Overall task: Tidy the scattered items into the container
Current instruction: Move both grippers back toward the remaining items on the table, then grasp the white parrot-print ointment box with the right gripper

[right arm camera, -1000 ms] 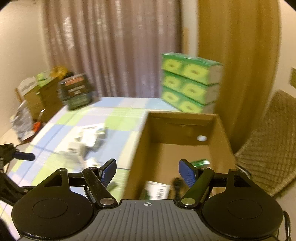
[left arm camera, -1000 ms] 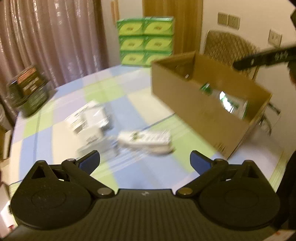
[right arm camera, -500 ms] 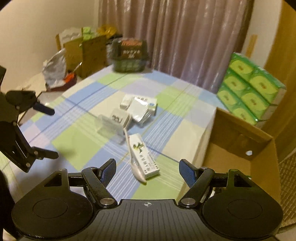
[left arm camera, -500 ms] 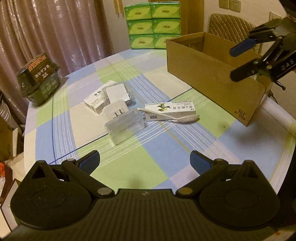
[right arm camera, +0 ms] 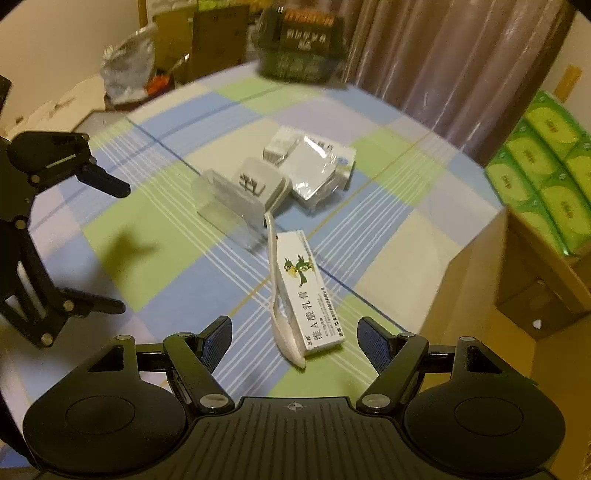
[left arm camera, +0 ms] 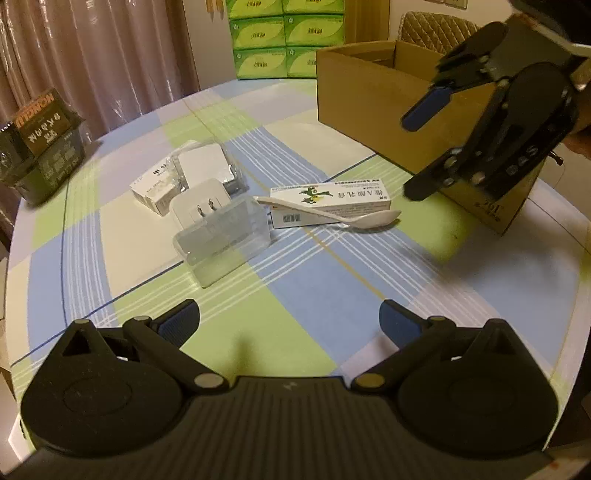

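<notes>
With my right gripper (right arm camera: 294, 338) wide open and empty, the spoon (right arm camera: 282, 314) and the small box (right arm camera: 309, 291) lay touching just ahead between its fingers, so I judged to pinch one only; my left gripper (left arm camera: 289, 321) hung open too, the cardboard box (left arm camera: 373, 107) far ahead to its right.

Home dining rm: checked tablecloth (left arm camera: 303, 295), curtains (left arm camera: 110, 55), wicker chair (left arm camera: 436, 31).

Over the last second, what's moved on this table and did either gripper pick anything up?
The right gripper swung from over the cardboard box down to the spoon and ointment box, open and empty. The left gripper pulled back, also open. The clear case and other items lie where they were half a second ago; nothing was grasped.
</notes>
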The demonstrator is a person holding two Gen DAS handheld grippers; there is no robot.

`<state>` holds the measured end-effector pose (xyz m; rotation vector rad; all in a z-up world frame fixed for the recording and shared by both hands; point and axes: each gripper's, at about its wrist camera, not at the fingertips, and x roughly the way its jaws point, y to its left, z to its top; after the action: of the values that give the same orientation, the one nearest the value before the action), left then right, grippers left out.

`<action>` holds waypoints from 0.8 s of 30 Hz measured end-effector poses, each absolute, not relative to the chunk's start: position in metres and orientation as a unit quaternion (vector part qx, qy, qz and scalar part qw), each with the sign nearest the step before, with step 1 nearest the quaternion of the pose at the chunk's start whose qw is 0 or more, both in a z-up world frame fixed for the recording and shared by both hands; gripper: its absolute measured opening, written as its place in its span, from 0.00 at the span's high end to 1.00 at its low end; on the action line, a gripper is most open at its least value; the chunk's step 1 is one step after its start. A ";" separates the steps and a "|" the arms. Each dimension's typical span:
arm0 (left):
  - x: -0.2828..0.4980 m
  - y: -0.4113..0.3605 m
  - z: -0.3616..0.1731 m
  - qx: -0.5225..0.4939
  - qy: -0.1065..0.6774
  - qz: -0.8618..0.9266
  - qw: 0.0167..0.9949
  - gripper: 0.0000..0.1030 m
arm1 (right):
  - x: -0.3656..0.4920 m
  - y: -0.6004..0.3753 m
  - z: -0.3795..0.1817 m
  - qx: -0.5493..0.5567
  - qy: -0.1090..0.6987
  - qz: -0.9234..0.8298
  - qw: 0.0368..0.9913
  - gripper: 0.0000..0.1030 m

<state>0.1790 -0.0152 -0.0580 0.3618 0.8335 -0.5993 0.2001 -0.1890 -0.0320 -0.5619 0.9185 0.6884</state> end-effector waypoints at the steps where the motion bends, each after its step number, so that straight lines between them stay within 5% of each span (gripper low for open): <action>1: 0.181 -0.015 -0.060 0.169 0.398 -0.285 0.856 0.01 | 0.205 -0.186 -0.037 -0.266 0.433 0.320 0.800 0.30; 19: 0.203 -0.004 -0.081 0.103 0.392 -0.289 0.867 0.01 | 0.255 -0.149 -0.101 -0.342 0.474 0.334 0.739 0.50; 22: 0.201 -0.006 -0.085 0.103 0.396 -0.293 0.864 0.01 | 0.260 -0.148 -0.100 -0.336 0.479 0.327 0.742 0.66; 24: 0.200 -0.008 -0.087 0.103 0.397 -0.295 0.863 0.01 | 0.261 -0.149 -0.097 -0.334 0.482 0.326 0.742 0.67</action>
<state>0.1997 -0.0078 -0.0866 0.2162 0.8328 -0.6184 0.2609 -0.1485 -0.0974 -0.7321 1.0562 0.7149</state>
